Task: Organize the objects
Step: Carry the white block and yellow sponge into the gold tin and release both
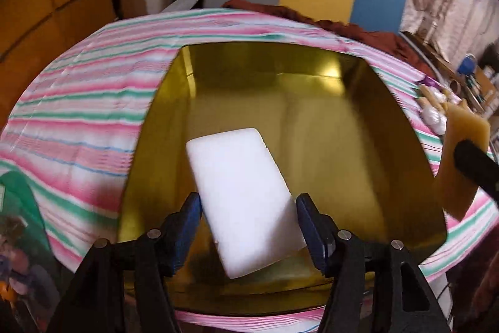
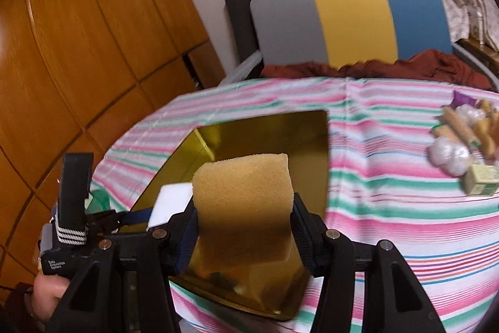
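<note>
Nothing is resting flat in the gold tin (image 1: 389, 145) yet, so the sorting is looking only just begun. A white block (image 1: 246, 202) is sitting tilted between the pads of the left hand-held gripper (image 1: 248, 227), over the tin's floor; the right pad seems to be touching its edge, but a sliver of gap is showing on the left, so whether it's being gripped or let go can't be told. A yellow sponge (image 2: 246, 205) is being squeezed between the pads of the right hand-held gripper (image 2: 244, 227) and carried above the near corner of the tin (image 2: 218, 139). Still being left out on the striped tabletop (image 2: 389, 208) is a small pile (image 2: 461, 139): wrapped stick-shaped things, something white in clear wrap, a small greenish box (image 2: 480, 183), all too blurred to be named properly. Print on that box isn't readable. The only writing being made out is a white label on the left device's grip, something like "Data Acquisition System".
</note>
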The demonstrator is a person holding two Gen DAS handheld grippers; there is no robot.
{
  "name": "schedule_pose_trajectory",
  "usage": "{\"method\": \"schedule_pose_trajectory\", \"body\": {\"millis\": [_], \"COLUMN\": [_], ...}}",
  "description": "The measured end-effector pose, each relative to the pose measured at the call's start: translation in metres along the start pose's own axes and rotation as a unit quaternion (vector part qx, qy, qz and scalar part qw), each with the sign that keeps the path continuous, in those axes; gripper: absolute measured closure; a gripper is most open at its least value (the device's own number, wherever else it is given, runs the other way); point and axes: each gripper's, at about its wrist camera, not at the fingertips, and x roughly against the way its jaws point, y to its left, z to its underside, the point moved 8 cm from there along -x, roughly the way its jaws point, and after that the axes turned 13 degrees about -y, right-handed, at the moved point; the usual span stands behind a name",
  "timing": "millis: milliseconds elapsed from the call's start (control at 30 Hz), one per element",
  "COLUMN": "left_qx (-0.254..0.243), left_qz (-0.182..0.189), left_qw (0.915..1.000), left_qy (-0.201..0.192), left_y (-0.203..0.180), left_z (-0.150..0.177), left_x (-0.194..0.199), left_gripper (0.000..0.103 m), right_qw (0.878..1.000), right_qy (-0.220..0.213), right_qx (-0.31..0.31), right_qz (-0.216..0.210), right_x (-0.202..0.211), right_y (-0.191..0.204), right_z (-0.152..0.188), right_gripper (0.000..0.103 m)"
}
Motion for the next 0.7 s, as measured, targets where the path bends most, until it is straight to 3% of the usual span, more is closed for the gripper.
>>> {"method": "schedule_pose_trajectory", "body": {"millis": [100, 267, 367, 533, 700], "left_qx": [0.002, 0.034, 0.071, 0.14, 0.155], "left_qz": [-0.008, -0.008, -0.02, -0.055, -0.077], "left_qw": [0.9999, 0.9988, 0.9949, 0.9787, 0.973], "left_qy": [0.008, -0.032, -0.069, -0.139, -0.152], "left_y": [0.013, 0.028, 0.043, 0.079, 0.091], "left_z": [0.003, -0.016, -0.03, -0.046, -0.05], "left_x": [0.003, 0.027, 0.045, 0.069, 0.071], "left_gripper": [0.033, 0.007, 0.005, 0.001, 0.001], "right_qw": [1.0, 0.999, 0.998, 0.994, 0.991], "right_qy": [0.023, 0.05, 0.067, 0.102, 0.128], "right_qx": [-0.002, 0.001, 0.004, 0.012, 0.018], "right_qz": [-0.006, -0.016, -0.02, -0.026, -0.036], "right_x": [-0.013, -0.027, -0.038, -0.062, -0.079], "right_y": [0.008, 0.017, 0.025, 0.039, 0.054], "right_z": [0.009, 0.019, 0.025, 0.039, 0.053], "right_gripper": [0.048, 0.048, 0.048, 0.049, 0.047]}}
